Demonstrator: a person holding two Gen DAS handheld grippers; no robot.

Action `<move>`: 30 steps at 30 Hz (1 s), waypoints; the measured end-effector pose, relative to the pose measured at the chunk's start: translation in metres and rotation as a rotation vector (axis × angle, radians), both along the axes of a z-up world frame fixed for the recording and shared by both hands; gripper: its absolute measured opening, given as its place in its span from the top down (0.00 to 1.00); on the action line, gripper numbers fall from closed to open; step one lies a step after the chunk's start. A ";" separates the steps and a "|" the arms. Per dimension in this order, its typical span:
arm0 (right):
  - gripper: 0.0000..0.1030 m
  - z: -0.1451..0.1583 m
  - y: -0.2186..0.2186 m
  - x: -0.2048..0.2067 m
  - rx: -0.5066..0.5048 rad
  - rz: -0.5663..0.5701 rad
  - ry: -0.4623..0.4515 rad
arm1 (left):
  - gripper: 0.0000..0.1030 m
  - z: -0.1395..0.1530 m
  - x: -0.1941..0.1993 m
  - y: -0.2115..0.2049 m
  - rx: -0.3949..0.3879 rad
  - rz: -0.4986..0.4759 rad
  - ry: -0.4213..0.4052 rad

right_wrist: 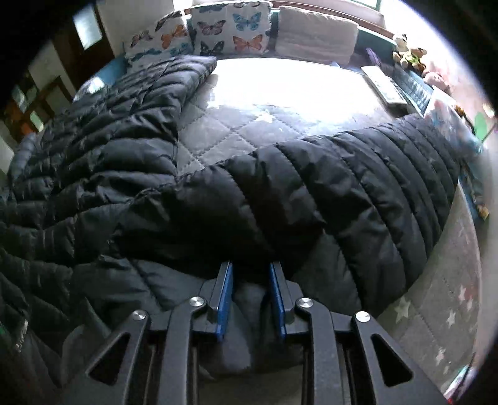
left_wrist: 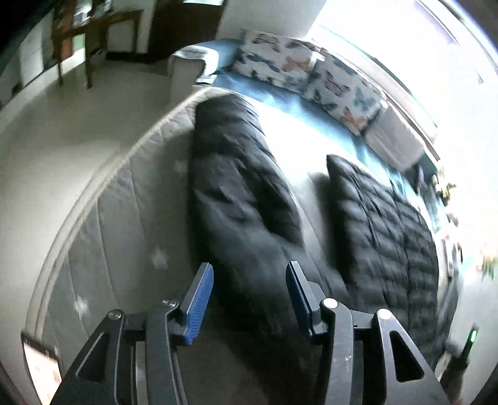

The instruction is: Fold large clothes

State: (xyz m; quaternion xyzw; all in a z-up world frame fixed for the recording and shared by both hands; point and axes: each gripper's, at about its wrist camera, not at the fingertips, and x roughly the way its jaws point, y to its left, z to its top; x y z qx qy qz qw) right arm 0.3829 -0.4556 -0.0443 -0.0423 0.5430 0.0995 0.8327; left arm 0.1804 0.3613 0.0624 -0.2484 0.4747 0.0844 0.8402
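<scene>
A large black quilted puffer jacket [left_wrist: 249,202] lies spread on the grey quilted bed [left_wrist: 124,218]. In the left wrist view my left gripper [left_wrist: 249,274] is open and empty, hovering over the jacket's near part, close to the bed's left edge. In the right wrist view the jacket [right_wrist: 311,193] spreads across the bed [right_wrist: 249,124], one part reaching far left, another far right. My right gripper [right_wrist: 250,274] is shut on a fold of the jacket's near edge; dark fabric fills the gap between its blue pads [right_wrist: 225,299].
Butterfly-print pillows [right_wrist: 230,28] and a plain white pillow [right_wrist: 317,34] lean at the head of the bed. Soft toys [right_wrist: 411,53] and a keyboard-like object [right_wrist: 386,84] sit along the right side. A pale floor [left_wrist: 62,124] and a wooden table [left_wrist: 93,31] lie left of the bed.
</scene>
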 end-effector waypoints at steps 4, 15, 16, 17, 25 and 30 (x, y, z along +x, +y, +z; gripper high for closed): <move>0.75 0.002 0.006 0.003 -0.028 -0.005 0.019 | 0.49 -0.012 0.048 0.028 -0.066 -0.033 -0.022; 0.74 -0.001 0.004 0.010 -0.006 -0.055 0.049 | 0.49 -0.069 0.176 0.041 -0.022 -0.051 0.057; 0.74 -0.002 0.005 0.010 -0.010 -0.054 0.048 | 0.49 -0.065 0.183 0.042 -0.027 -0.059 0.058; 0.74 -0.002 0.006 0.010 -0.014 -0.051 0.046 | 0.49 -0.061 0.185 0.043 -0.038 -0.065 0.056; 0.73 -0.002 0.002 0.008 0.019 -0.070 0.030 | 0.28 -0.002 0.130 0.067 0.128 0.006 -0.055; 0.73 -0.002 0.002 0.003 0.020 -0.065 -0.003 | 0.27 -0.039 0.113 0.088 0.021 0.072 0.016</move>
